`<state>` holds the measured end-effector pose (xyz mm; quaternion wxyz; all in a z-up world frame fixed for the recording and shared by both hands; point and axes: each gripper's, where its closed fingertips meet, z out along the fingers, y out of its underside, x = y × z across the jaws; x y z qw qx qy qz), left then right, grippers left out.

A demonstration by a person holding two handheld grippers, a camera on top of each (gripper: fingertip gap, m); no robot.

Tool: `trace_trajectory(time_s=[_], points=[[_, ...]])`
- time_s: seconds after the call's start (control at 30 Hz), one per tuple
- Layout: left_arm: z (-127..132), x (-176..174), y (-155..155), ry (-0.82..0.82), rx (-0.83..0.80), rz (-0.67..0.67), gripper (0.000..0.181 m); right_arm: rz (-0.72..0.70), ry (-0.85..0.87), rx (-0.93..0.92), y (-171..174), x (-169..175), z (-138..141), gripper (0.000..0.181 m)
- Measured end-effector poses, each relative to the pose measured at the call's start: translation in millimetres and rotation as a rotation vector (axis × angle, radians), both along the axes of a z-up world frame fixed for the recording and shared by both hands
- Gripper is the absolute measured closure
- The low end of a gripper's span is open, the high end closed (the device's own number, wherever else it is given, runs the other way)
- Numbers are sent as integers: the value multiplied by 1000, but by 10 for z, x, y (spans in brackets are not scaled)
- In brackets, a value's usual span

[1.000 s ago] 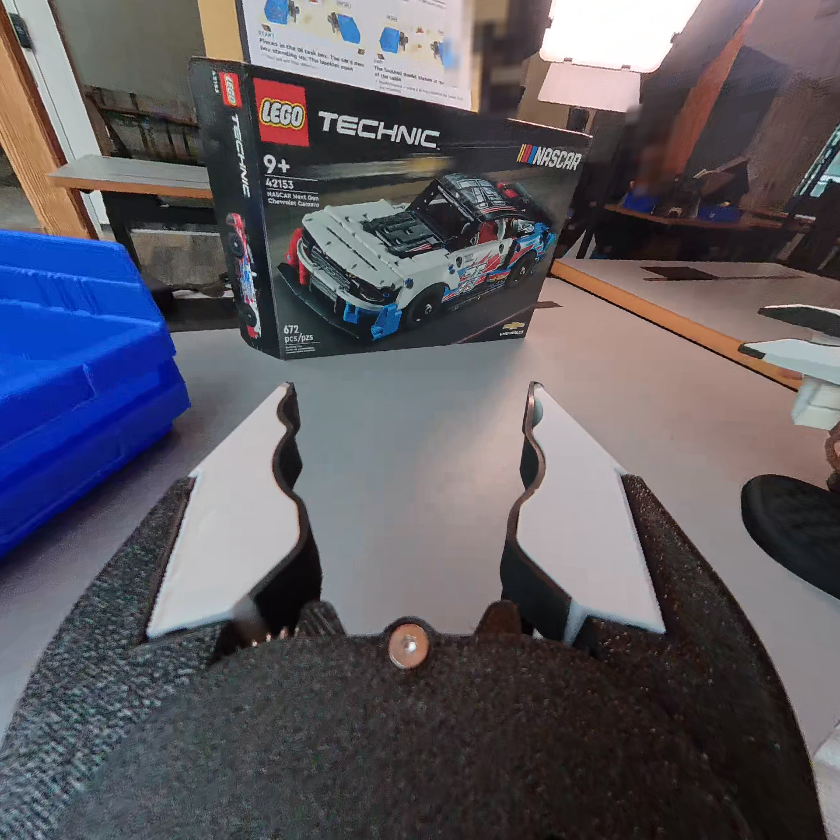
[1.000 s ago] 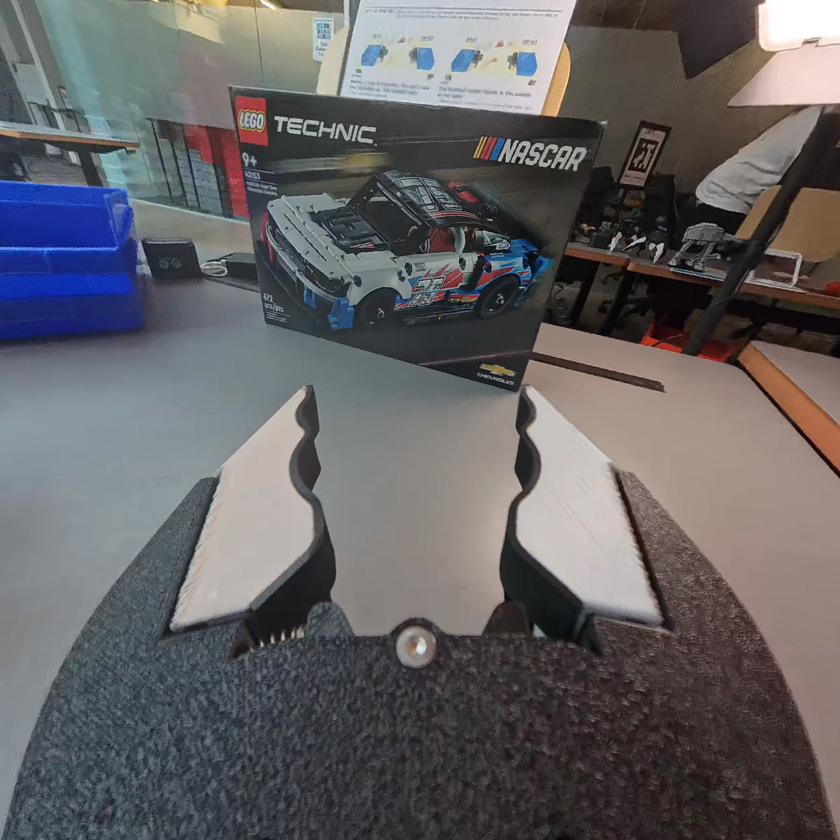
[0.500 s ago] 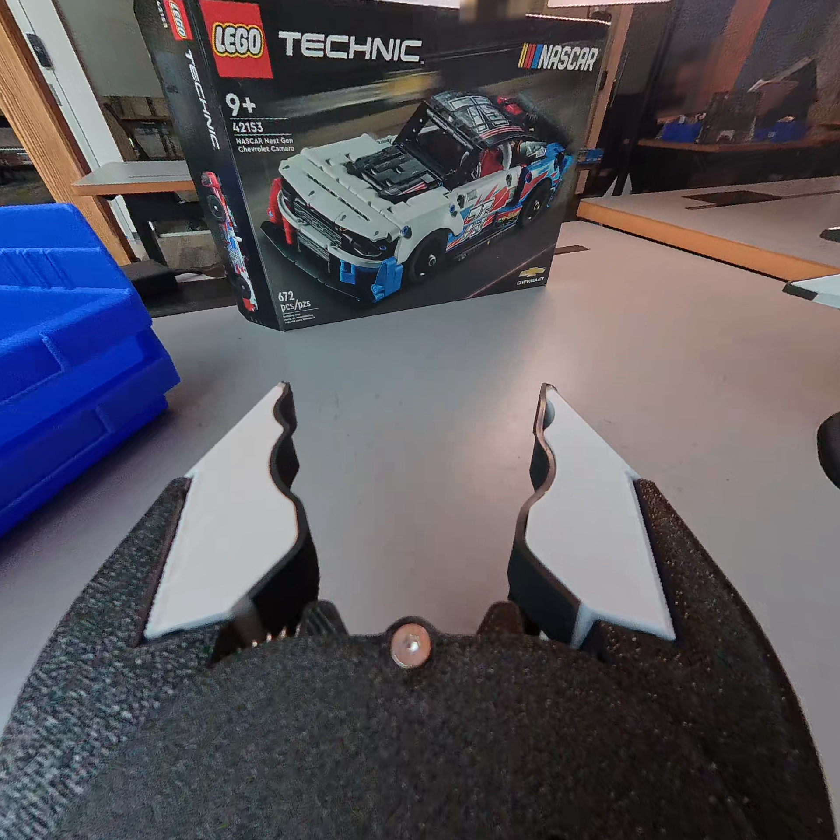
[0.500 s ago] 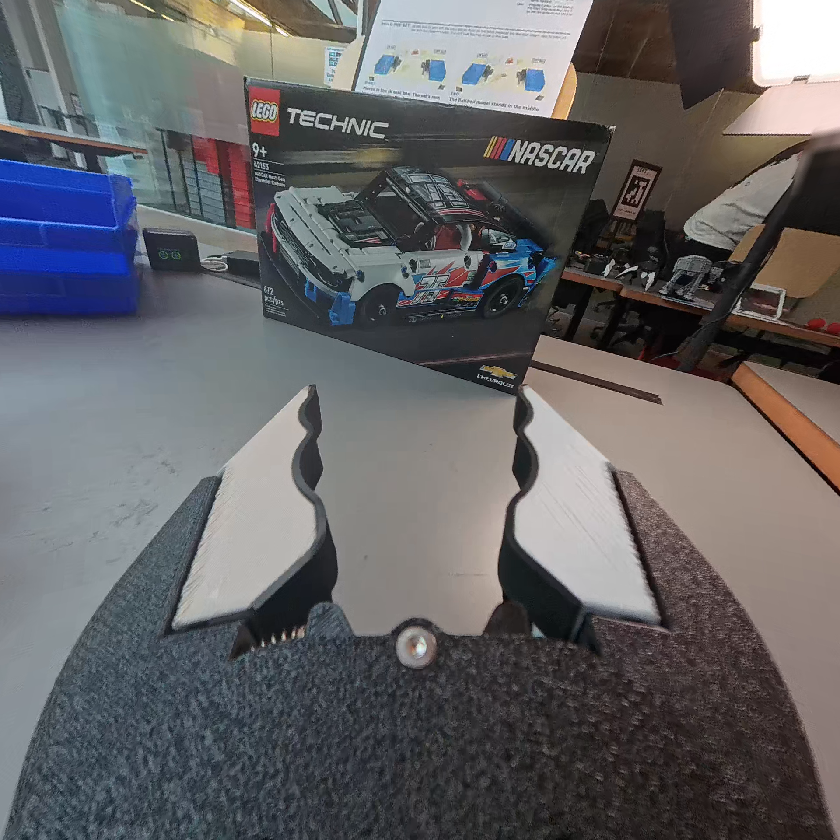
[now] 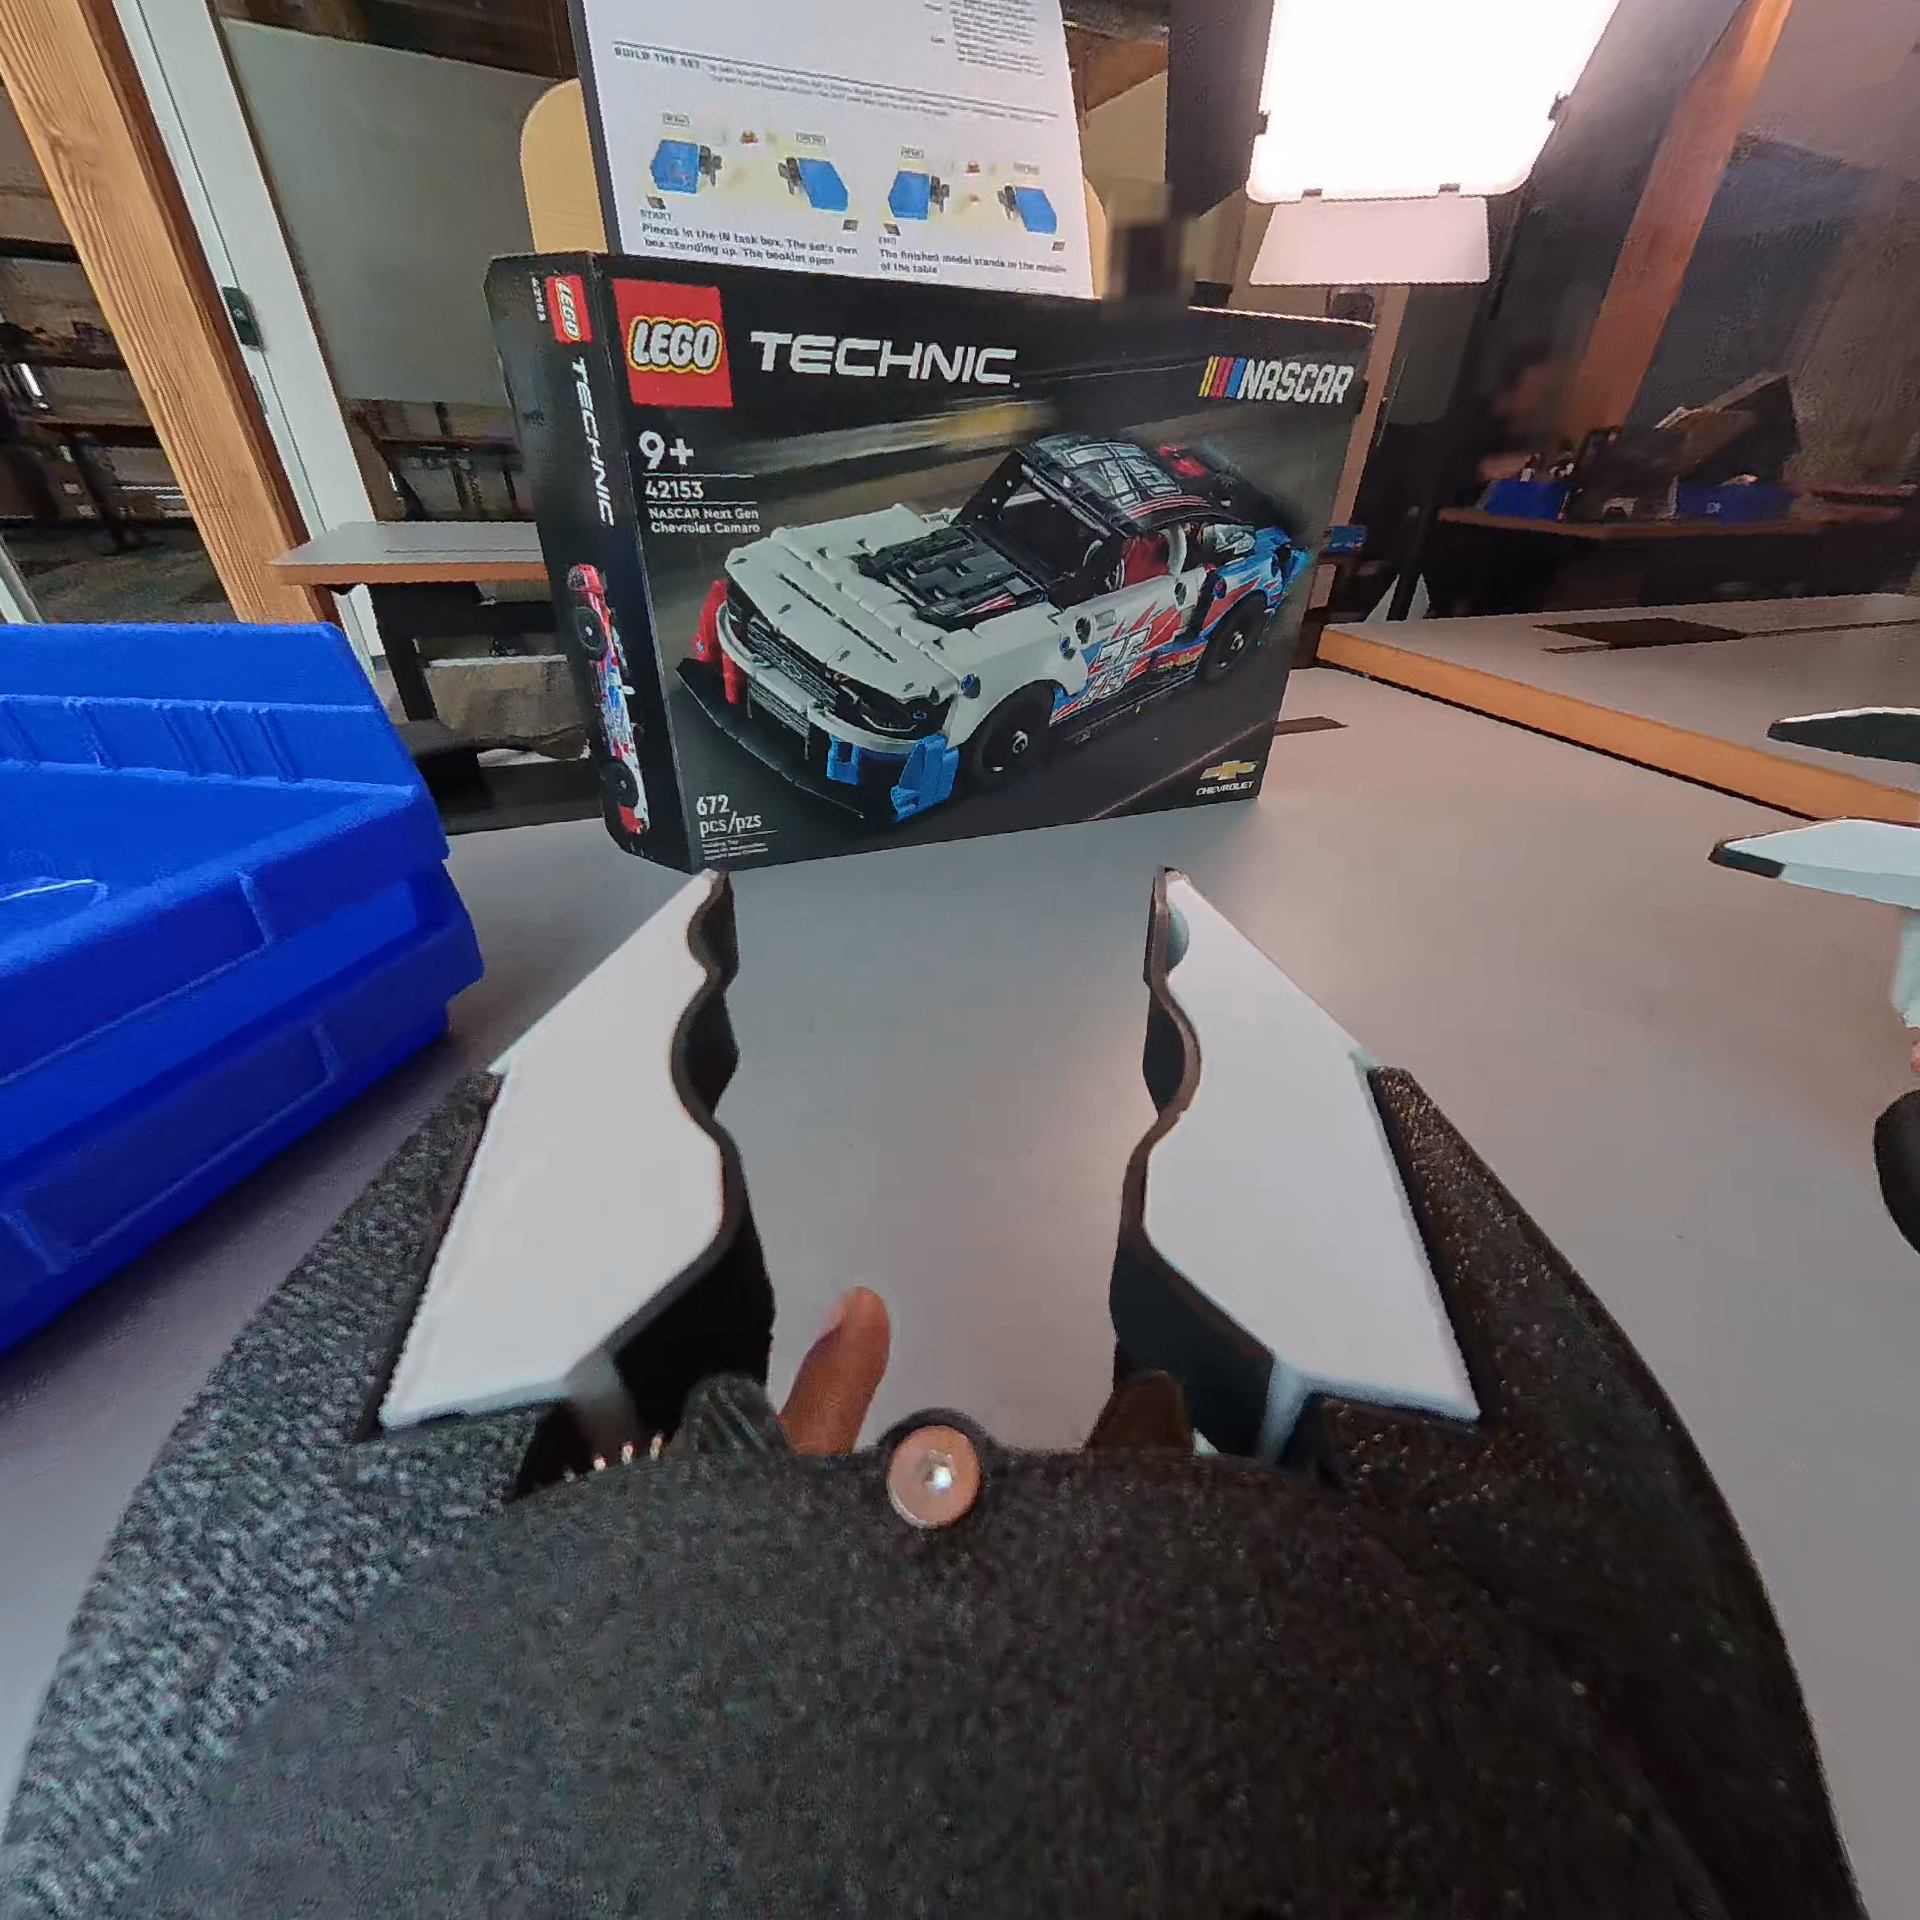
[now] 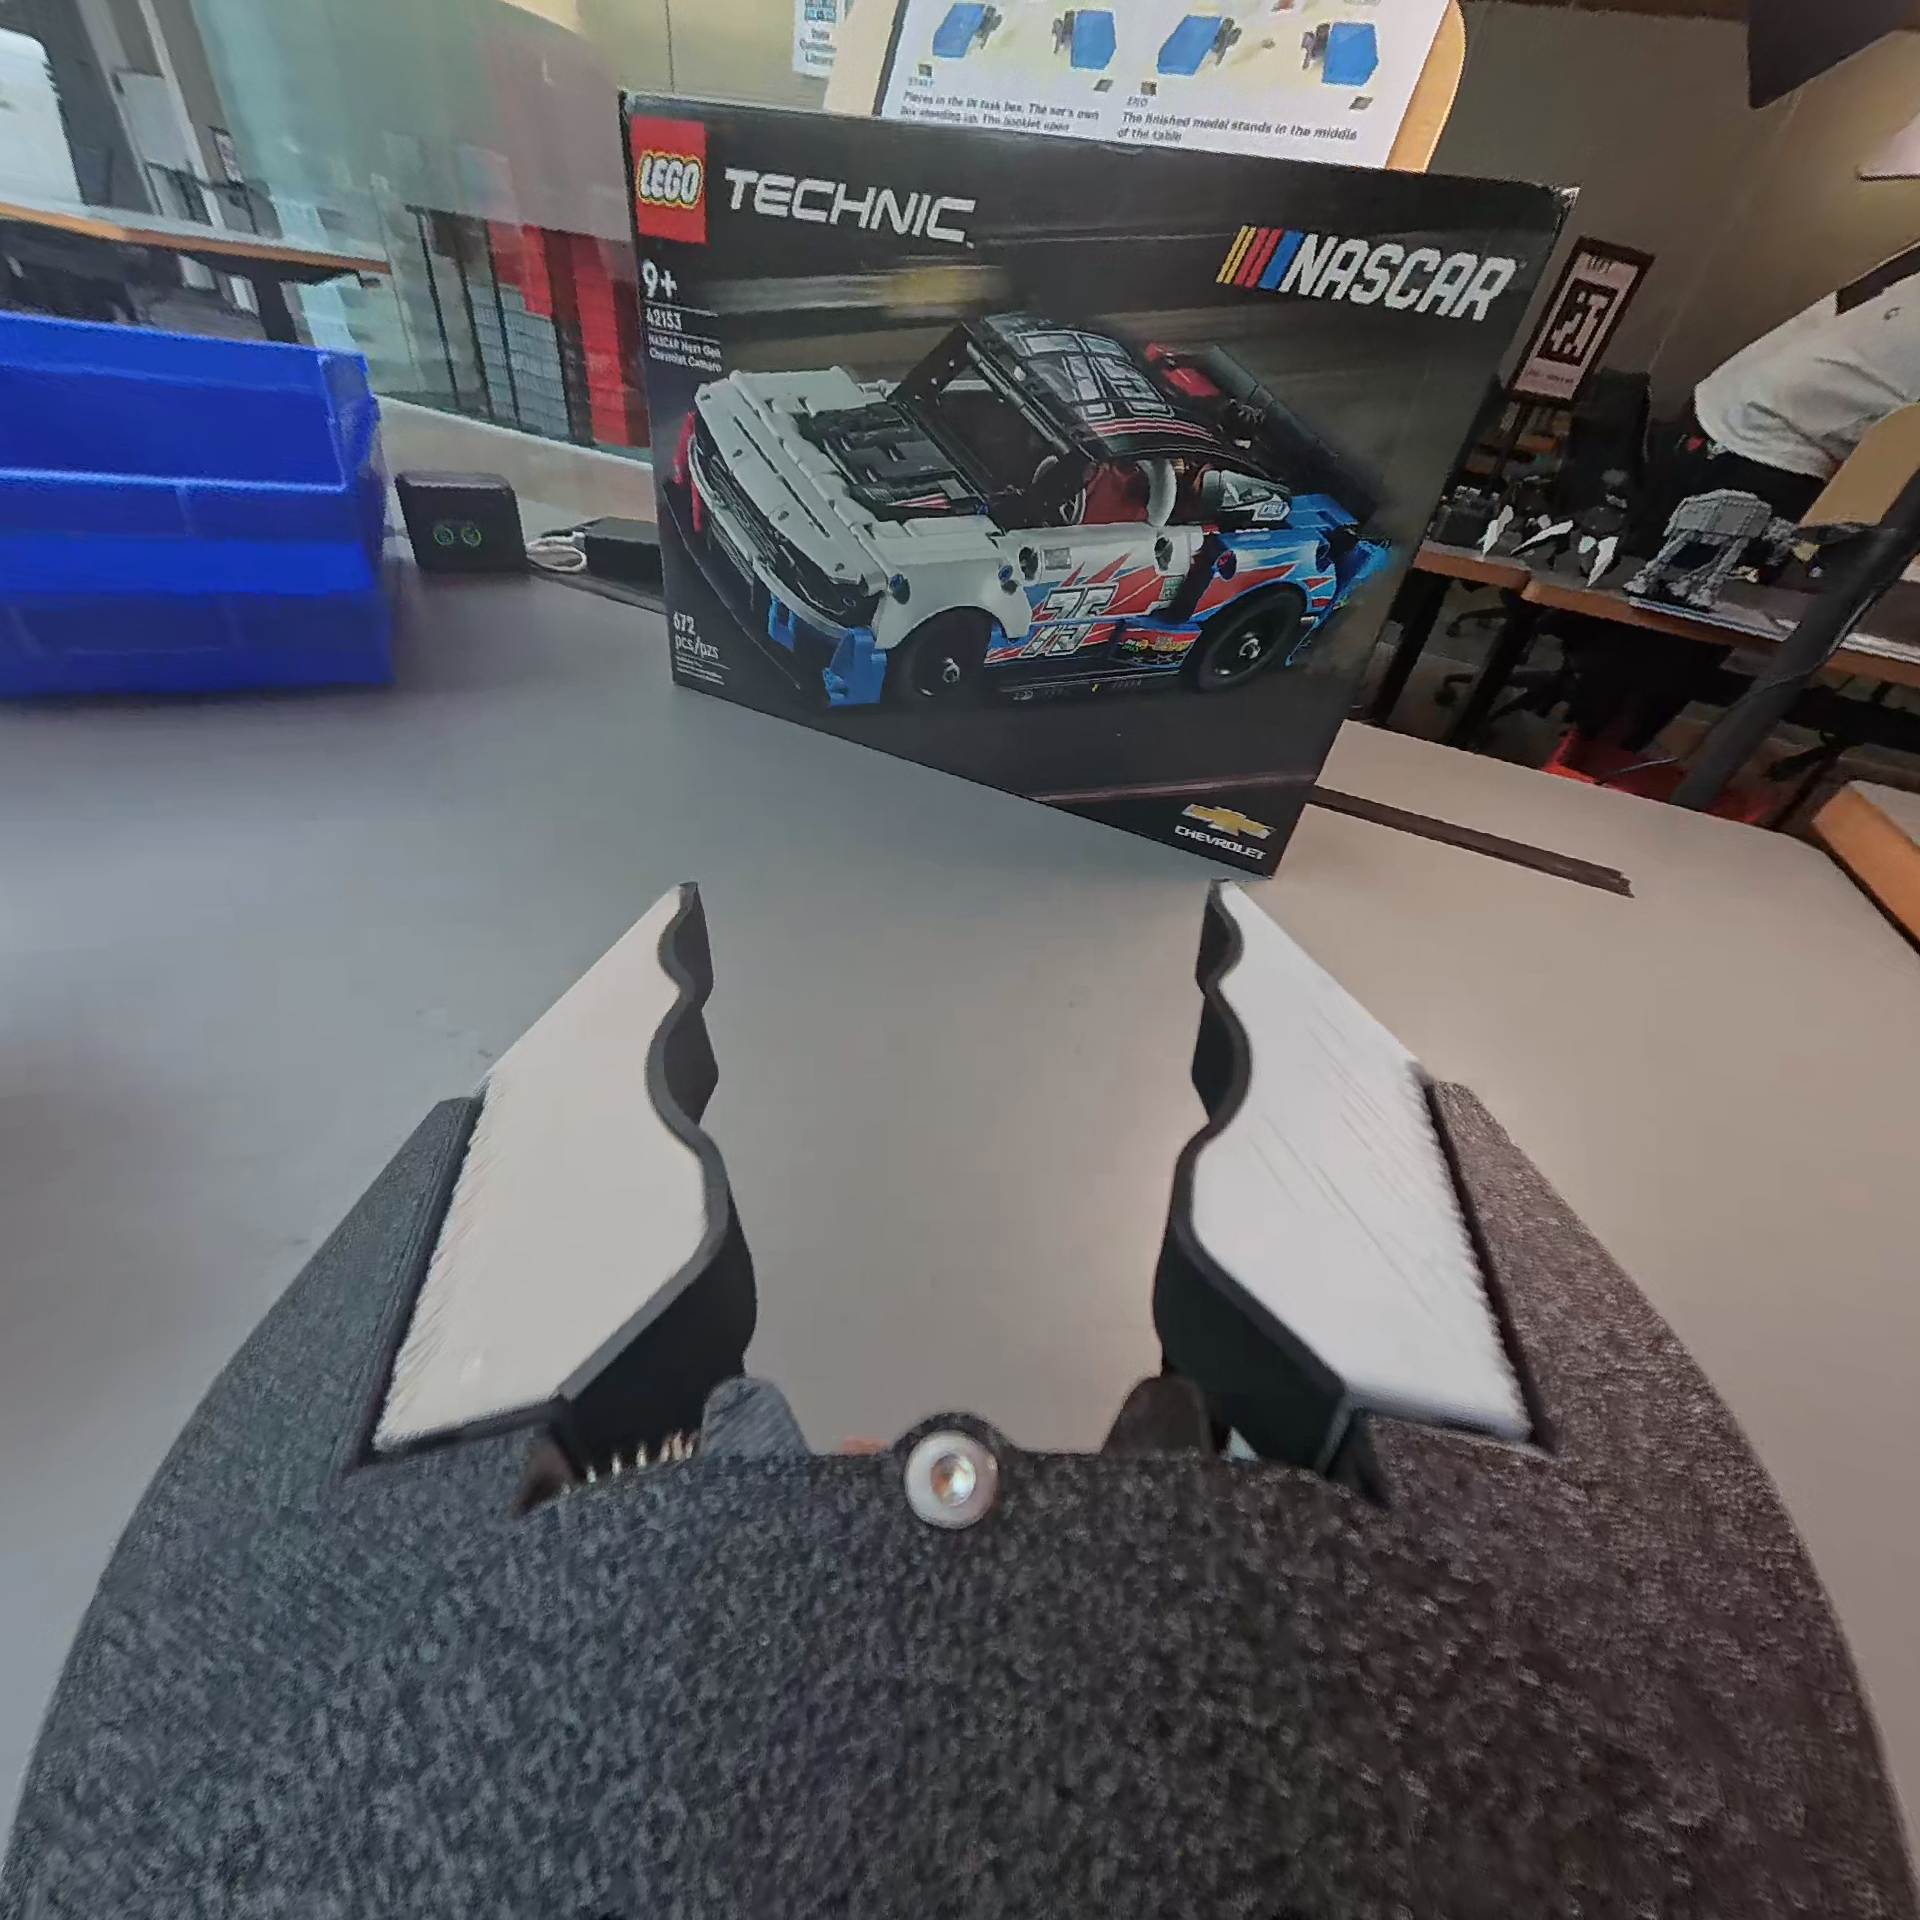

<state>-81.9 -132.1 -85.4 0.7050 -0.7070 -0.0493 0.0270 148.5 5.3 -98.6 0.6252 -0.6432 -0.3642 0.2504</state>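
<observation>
two grippers are seen over a grey table (image 5: pixel 1455 1039), each with its jaws spread apart and nothing gripped between them. the left gripper (image 5: pixel 940 894) is pointed at a black toy-car box (image 5: pixel 935 561), which is stood upright on the table at 12 o'clock, just beyond the fingertips and not touched by them. a fingertip of a person's hand (image 5: pixel 836 1361) is seen low in the gap between the fingers. a blue bin (image 5: pixel 187 914) is set on the table at 9 o'clock, near the left finger. at 3 o'clock the right gripper (image 5: pixel 1829 800) is partly shown at the edge of the left wrist view. a printed white sheet (image 5: pixel 831 135) is stood behind the box.

in the right wrist view, the right gripper (image 6: pixel 951 899) is likewise released and aimed at the same box (image 6: pixel 1039 468), which is at 12 o'clock, near but apart from the fingertips. the blue bin (image 6: pixel 177 509) is seen at 10 o'clock, well apart. a small black device (image 6: pixel 457 520) is found between bin and box, farther back.
</observation>
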Motion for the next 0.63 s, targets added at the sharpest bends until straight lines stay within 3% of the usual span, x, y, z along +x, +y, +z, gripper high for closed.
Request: trace_trajectory(time_s=[0.1, 0.17, 0.27, 0.37, 0.5, 0.63], points=[[-76, 42, 35, 18, -69, 17, 85, -7, -8, -20, 1, -106, -44, 89], [-160, 84, 75, 33, -84, 7, 84, -13, -32, -58, 64, -135, -171, 89], [-253, 48, 111, 21, -110, 25, 87, -8, 29, -68, 77, -81, -106, 91], [-278, 62, 94, -45, -111, -27, 108, 4, 78, -62, 56, -41, -54, 91], [-306, -6, 97, -170, -108, -69, 101, -9, 61, -49, 58, -50, -71, 89], [-293, 4, 89, -166, -97, -72, 99, -7, 49, -11, 18, -63, -57, 89]])
